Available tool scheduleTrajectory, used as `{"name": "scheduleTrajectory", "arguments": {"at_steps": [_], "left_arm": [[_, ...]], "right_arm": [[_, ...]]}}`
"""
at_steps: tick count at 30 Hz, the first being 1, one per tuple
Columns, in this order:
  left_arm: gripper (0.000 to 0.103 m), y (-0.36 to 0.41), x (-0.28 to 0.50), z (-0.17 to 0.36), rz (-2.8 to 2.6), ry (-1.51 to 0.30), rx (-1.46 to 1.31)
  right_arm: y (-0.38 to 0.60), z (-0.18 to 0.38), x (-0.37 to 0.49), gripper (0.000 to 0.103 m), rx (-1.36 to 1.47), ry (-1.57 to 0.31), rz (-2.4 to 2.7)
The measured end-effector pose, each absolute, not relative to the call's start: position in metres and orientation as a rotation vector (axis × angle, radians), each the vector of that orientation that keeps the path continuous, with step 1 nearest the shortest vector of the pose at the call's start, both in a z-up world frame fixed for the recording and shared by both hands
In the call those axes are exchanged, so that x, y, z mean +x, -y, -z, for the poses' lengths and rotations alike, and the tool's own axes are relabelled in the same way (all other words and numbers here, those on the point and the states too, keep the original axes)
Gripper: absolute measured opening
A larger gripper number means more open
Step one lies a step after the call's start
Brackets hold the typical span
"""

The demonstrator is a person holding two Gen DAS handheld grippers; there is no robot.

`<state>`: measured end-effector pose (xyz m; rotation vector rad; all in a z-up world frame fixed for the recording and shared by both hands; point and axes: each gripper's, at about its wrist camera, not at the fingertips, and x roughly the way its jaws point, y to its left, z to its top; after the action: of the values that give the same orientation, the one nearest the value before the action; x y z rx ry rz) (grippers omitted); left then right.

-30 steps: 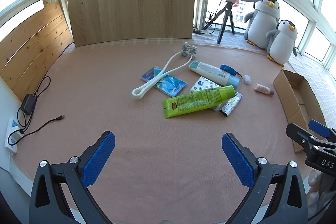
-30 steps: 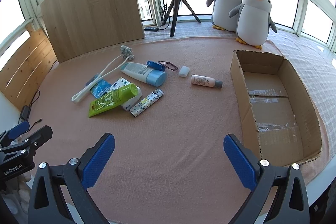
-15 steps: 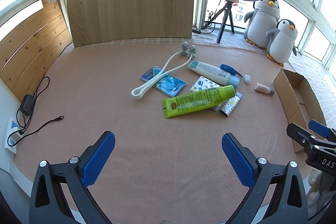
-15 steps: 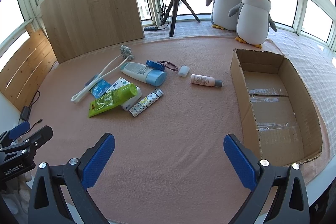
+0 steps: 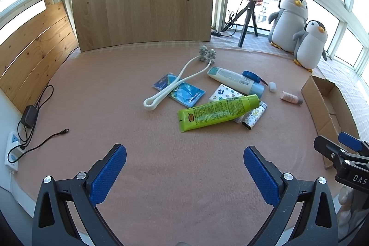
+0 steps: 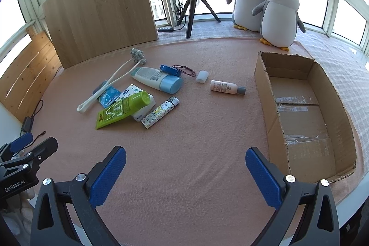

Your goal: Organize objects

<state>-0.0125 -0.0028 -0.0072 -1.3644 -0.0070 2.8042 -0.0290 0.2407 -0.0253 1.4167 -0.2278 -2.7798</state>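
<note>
Pink felt covers the surface (image 5: 115, 89); from the left wrist, the left claw (image 5: 184, 174) gapes wide and holds nothing, hovering short of the clutter, probably so a first pick can be chosen; ahead of it the green tube (image 5: 219, 112) rests across a patterned packet (image 5: 224, 93). From the right wrist, the right claw (image 6: 185, 175) is equally wide and bare; only here does the cardboard box (image 6: 272, 100), ahead to its right, show its bare floor, plus a hair tie (image 6: 184, 69) the left view hardly shows.
</note>
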Motion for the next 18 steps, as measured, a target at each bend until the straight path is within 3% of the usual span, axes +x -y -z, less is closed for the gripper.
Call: {"name": "scheduleTrajectory", "arguments": {"at_steps": [18], "left_arm": [[0.103, 0.002, -0.023, 0.014, -2.79, 0.002, -1.38]], "right_arm": [[-0.243, 0.029, -0.035, 0.102, 1.436, 0.233, 2.773]]}}
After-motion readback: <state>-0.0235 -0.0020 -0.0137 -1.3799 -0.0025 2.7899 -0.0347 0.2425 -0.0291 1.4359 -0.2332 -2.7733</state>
